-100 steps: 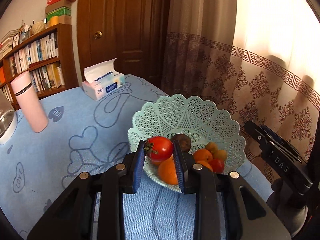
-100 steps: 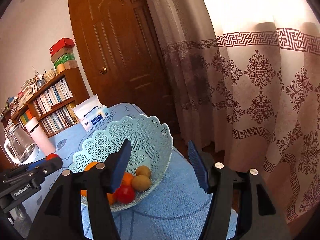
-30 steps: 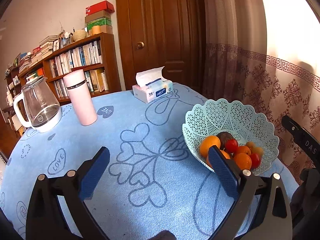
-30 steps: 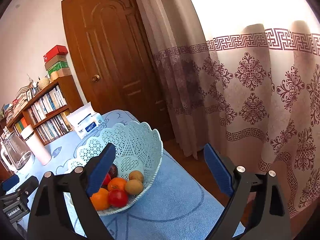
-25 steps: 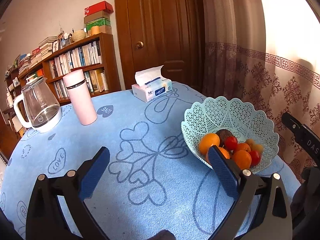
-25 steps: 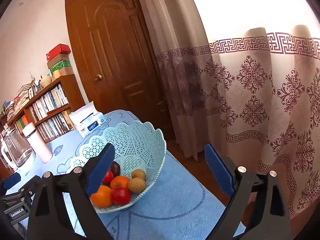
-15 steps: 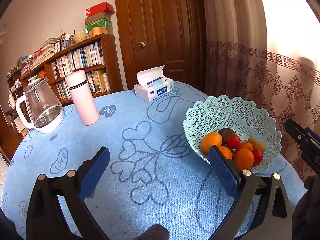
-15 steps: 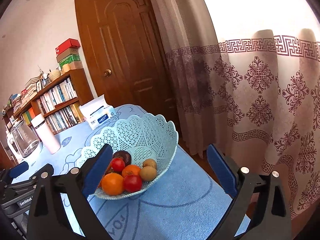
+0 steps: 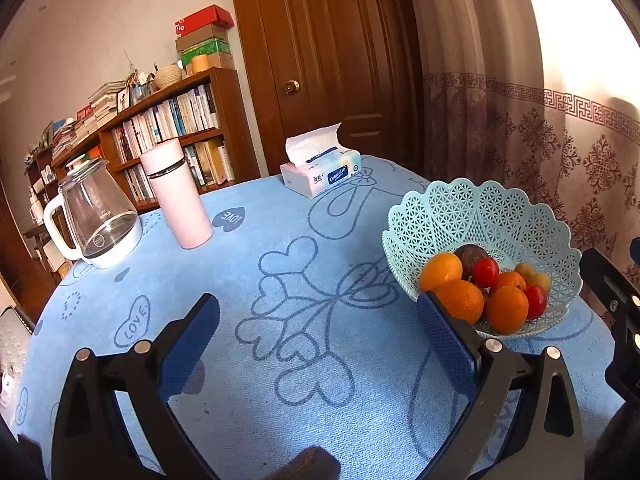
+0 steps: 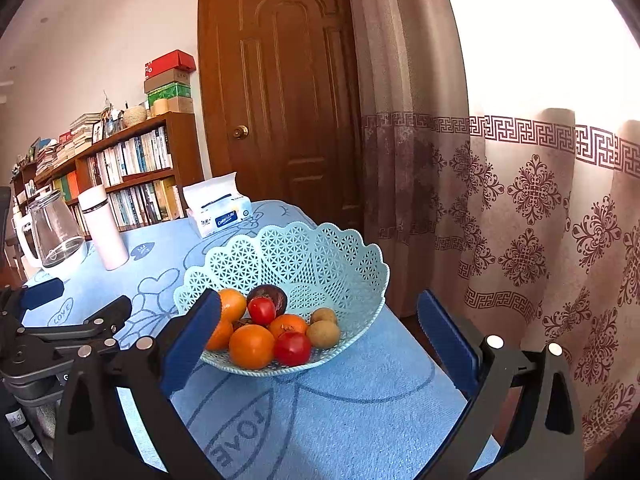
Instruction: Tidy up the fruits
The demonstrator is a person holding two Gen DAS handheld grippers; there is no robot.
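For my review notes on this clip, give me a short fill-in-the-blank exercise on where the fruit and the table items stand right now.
1. All the fruit lies in the pale green ___ basket.
2. The pink bottle stands beside the glass ___ on the tablecloth.
3. The tissue box sits nearest the wooden ___.
4. Neither left gripper nor right gripper holds ___.

Missing: lattice; kettle; door; anything

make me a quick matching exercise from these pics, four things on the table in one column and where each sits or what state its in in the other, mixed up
Things
1. pale green lattice plastic basket
2. pink cylindrical flask
3. clear glass kettle with white handle
4. white and blue tissue pack

Places or states
A. far table edge, near the door
B. empty, at the left
C. holding oranges and tomatoes
D. upright beside the kettle

Pairs: 1-C, 2-D, 3-B, 4-A
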